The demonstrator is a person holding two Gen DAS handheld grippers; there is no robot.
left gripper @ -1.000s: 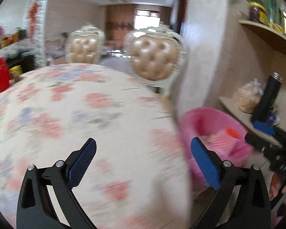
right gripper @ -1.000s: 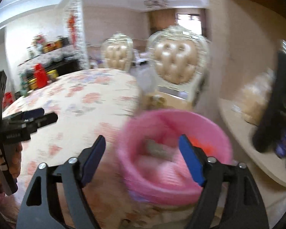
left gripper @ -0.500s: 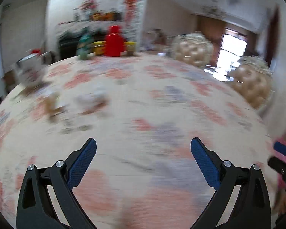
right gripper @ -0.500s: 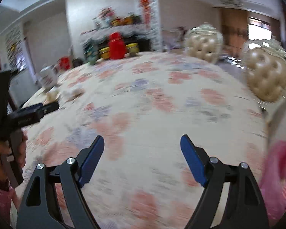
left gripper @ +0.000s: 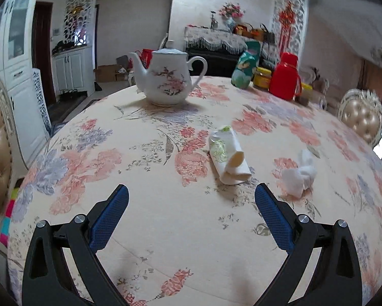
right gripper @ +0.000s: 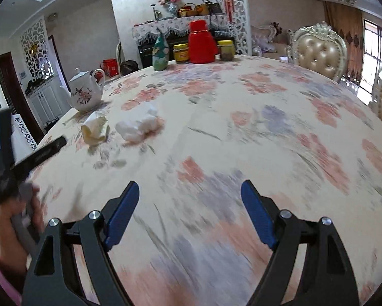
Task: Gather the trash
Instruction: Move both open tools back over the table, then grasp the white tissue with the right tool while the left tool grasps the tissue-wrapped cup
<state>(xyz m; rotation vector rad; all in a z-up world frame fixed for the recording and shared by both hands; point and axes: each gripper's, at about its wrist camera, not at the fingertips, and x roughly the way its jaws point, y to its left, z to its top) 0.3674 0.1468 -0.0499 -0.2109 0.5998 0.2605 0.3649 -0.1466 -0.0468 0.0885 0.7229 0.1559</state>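
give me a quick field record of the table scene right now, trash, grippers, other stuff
trash 1: crushed paper cup, lying on its side
trash 2: crumpled white tissue, to the right of the cup, apart from it
left gripper: open, empty, above the tablecloth, short of the cup
right gripper: open, empty, farther from both pieces
also on table: teapot, red thermos, green bag, jars
bin: not in view
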